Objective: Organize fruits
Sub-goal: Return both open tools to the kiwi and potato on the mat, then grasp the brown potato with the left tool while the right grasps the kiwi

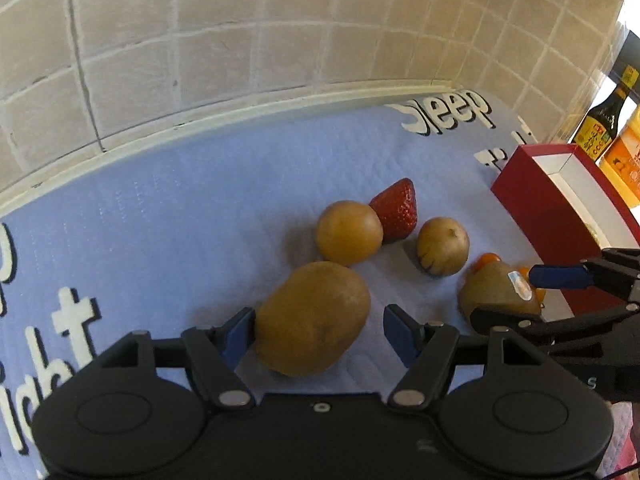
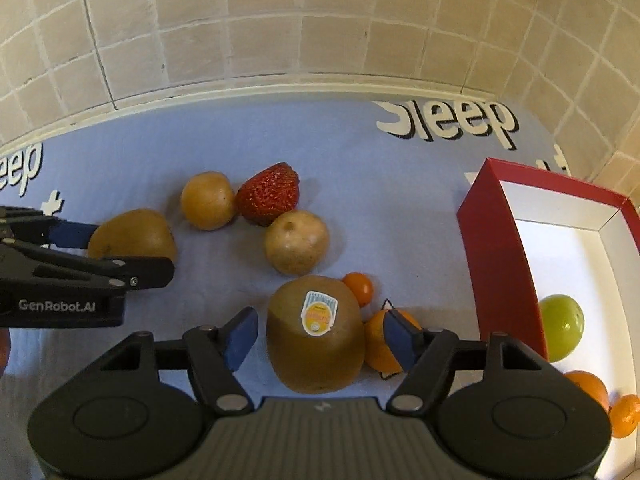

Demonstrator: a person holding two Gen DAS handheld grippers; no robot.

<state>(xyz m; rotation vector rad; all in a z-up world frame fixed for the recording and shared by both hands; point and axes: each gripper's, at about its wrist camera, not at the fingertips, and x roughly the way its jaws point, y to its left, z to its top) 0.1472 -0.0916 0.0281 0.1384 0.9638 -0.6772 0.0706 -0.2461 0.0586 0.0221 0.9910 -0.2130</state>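
Observation:
My left gripper [image 1: 320, 330] is open around a plain brown kiwi [image 1: 314, 318]; its left pad touches the fruit and the right pad stands apart. My right gripper [image 2: 320, 336] is open around a brown kiwi with a sticker [image 2: 316, 334], neither pad touching. A strawberry [image 2: 270, 194], two round tan fruits [image 2: 208, 200] [image 2: 297, 242], a small orange tomato [image 2: 359, 288] and an orange [image 2: 380, 346] lie on the blue mat [image 2: 380, 208]. A red box [image 2: 496, 256] at the right holds a green fruit [image 2: 560, 326] and oranges [image 2: 588, 386].
A tiled wall [image 1: 240, 40] runs along the back of the mat. A dark sauce bottle [image 1: 600, 124] and an orange package [image 1: 626, 156] stand behind the red box [image 1: 548, 208]. The right gripper shows in the left wrist view [image 1: 512, 296], the left in the right wrist view [image 2: 120, 252].

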